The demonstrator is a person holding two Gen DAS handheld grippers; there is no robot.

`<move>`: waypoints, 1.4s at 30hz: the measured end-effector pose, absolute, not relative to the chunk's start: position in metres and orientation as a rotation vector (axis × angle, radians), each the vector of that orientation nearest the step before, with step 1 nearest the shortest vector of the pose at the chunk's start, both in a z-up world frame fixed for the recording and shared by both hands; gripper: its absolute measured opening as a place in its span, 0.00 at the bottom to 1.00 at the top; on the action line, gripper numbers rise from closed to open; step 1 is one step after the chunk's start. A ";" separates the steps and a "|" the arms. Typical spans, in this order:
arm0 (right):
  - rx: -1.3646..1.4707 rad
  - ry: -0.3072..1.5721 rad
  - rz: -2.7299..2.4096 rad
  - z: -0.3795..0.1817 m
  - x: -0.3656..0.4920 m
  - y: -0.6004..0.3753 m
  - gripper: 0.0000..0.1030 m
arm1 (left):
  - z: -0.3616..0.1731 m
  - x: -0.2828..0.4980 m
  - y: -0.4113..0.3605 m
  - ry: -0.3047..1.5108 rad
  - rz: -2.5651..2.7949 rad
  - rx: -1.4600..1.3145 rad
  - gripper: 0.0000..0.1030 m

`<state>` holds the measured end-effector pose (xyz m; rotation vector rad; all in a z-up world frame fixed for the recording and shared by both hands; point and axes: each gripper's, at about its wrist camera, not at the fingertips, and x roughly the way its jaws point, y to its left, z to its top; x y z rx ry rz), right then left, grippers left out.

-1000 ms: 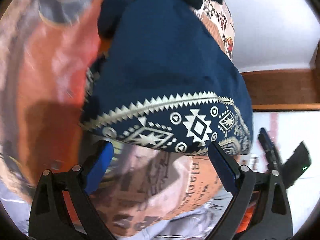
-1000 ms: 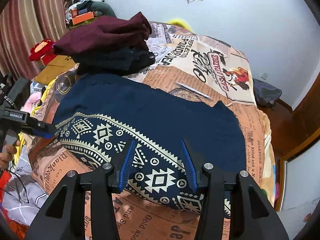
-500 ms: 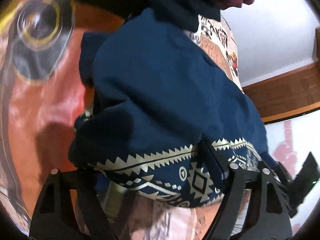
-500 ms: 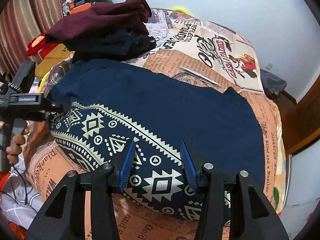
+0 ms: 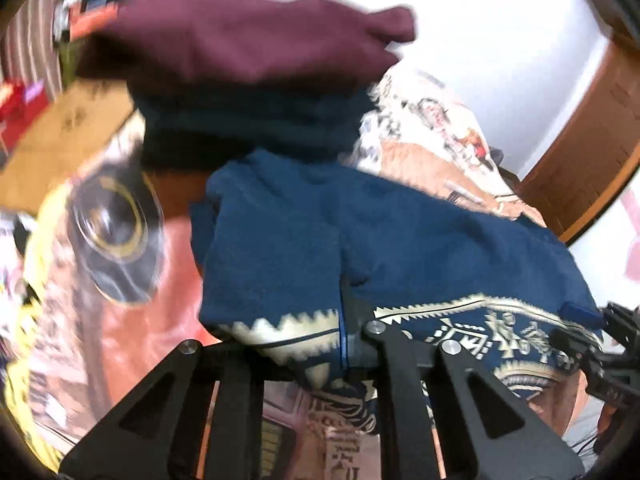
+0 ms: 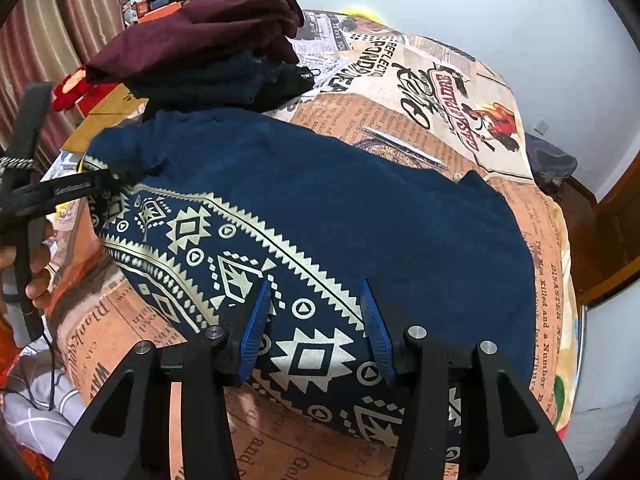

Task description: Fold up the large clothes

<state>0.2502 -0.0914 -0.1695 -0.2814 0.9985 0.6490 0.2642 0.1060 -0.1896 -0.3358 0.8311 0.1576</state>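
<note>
1. A navy garment (image 6: pixel 360 216) with a cream patterned band along its hem lies spread over the printed bedspread (image 6: pixel 432 92), filling the middle of the right wrist view.
2. The left gripper (image 5: pixel 342 344) sits at the lower centre of its own view; its jaws are closing and already pinch a fold of the patterned hem between the pads.
3. In the right wrist view that same gripper reaches in from the left edge, at the garment's left corner, which is lifted a little off the bed.
4. The right gripper (image 6: pixel 316 328) stands at the lower centre of its view, its blue pads (image 6: pixel 256 328) parted above the hem band with no cloth pinched between them.
5. A pile of folded clothes (image 6: pixel 208 52), maroon on top of dark pieces, rests at the upper left, just beyond the garment's far edge.
</note>
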 end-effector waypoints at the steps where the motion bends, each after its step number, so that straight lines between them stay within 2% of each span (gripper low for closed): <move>1: -0.275 0.994 0.651 -0.167 0.251 -0.092 0.42 | -0.181 0.261 0.102 0.812 0.150 -0.316 0.11; 12: -0.193 0.933 0.707 -0.139 0.259 -0.074 0.42 | -0.118 0.222 0.110 0.654 0.167 -0.233 0.11; 18: -0.118 1.021 0.835 -0.153 0.256 -0.043 0.42 | -0.093 0.204 0.107 0.559 0.200 -0.137 0.11; 24: -0.132 1.169 0.955 -0.194 0.245 -0.005 0.42 | -0.093 0.208 0.079 0.569 0.175 -0.005 0.10; 29: -0.080 1.158 0.922 -0.188 0.251 -0.025 0.42 | -0.082 0.220 0.049 0.564 0.071 0.018 0.10; 36: -0.005 0.984 0.726 -0.138 0.261 -0.114 0.42 | -0.099 0.255 -0.025 0.640 -0.149 0.064 0.10; 42: 0.047 0.967 0.566 -0.134 0.261 -0.184 0.42 | -0.171 0.286 -0.078 0.934 -0.384 0.032 0.11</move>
